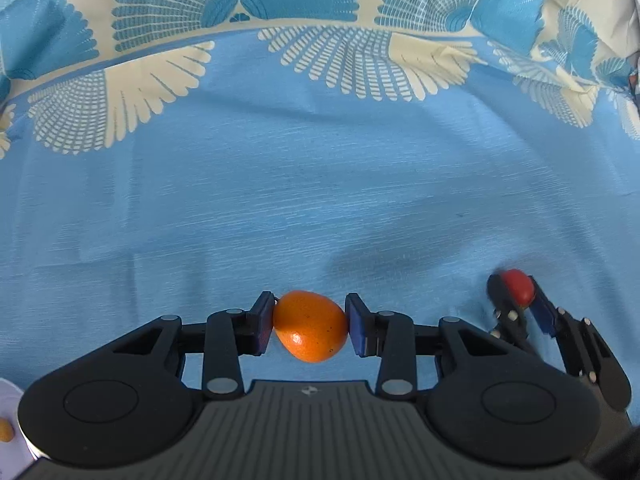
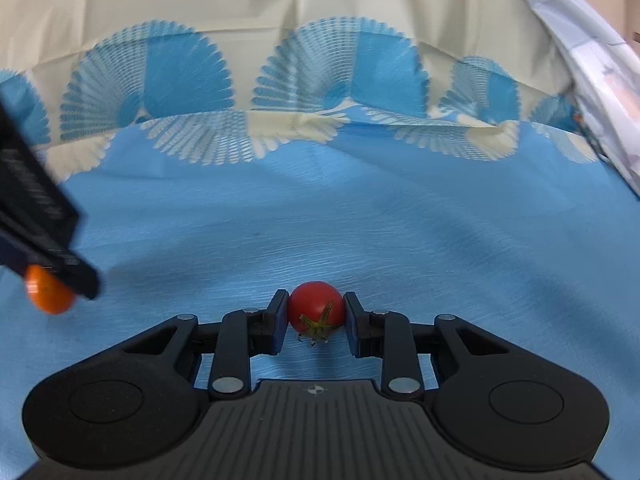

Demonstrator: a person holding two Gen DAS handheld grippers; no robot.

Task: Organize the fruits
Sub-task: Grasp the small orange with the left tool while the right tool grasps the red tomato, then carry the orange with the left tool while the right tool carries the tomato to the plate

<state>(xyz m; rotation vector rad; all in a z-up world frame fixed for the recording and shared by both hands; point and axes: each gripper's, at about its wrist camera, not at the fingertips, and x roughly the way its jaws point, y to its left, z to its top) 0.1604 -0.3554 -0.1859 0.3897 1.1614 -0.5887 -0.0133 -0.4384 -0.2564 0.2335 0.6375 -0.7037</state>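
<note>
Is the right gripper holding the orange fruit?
No, the right gripper is shut on a red cherry tomato; the left gripper has the orange fruit.

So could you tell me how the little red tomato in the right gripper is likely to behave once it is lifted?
The tomato looks round and glossy, so it may slip or roll if the right gripper loosens. It seems small, so probably light. Its thin skin could bruise or split under hard squeezing, as the pads press both sides.

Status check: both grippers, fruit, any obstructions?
Left gripper shut on orange fruit. Right gripper shut on cherry tomato. Blue cloth ahead unobstructed.
</note>
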